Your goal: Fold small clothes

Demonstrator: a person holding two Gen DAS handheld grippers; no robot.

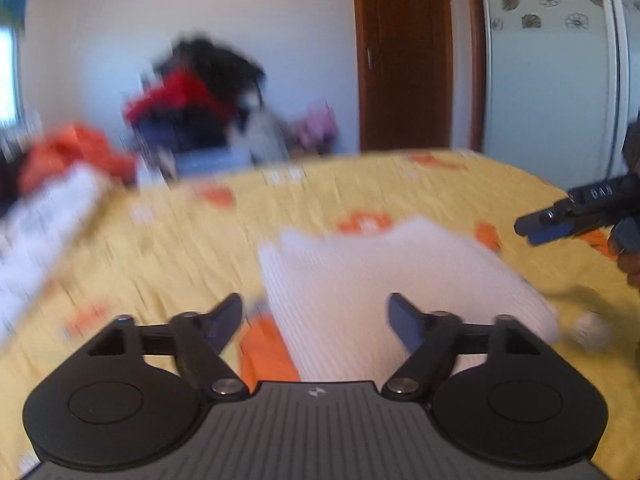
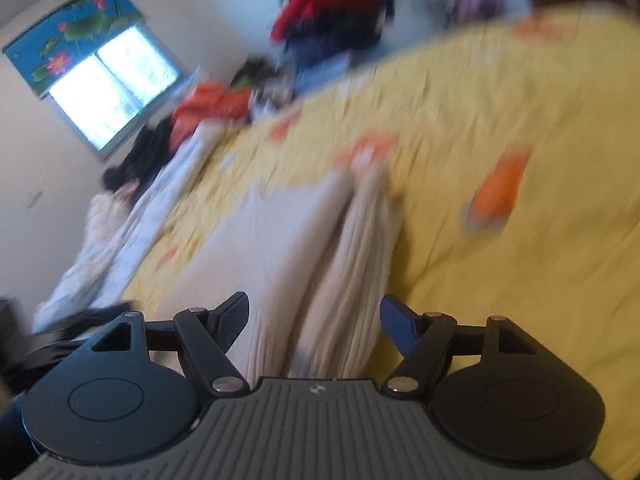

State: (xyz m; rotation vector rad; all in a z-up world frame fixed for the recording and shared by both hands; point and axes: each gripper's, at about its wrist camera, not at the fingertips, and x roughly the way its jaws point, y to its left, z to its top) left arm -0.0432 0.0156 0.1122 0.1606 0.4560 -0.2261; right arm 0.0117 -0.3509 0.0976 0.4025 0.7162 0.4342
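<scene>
A white ribbed garment (image 1: 380,280) lies folded on the yellow bedspread (image 1: 192,248). My left gripper (image 1: 316,316) hovers over its near edge, open, with nothing pinched between the fingers. In the right wrist view the same garment (image 2: 280,248) looks cream, with a fold running down its middle. My right gripper (image 2: 314,316) is open above its near end, and the pads press on nothing. From the left wrist view the right gripper (image 1: 528,232) shows at the right edge, beyond the garment's far right corner, with a person's hand behind it. Both views are motion-blurred.
An orange garment (image 1: 76,152) and a long white cloth (image 1: 52,220) lie at the bed's far left. A red and black clothes pile (image 1: 192,96) stands behind the bed. A wooden door (image 1: 404,56) and white wardrobe (image 1: 552,80) are beyond. A small white lump (image 1: 592,330) lies right of the garment.
</scene>
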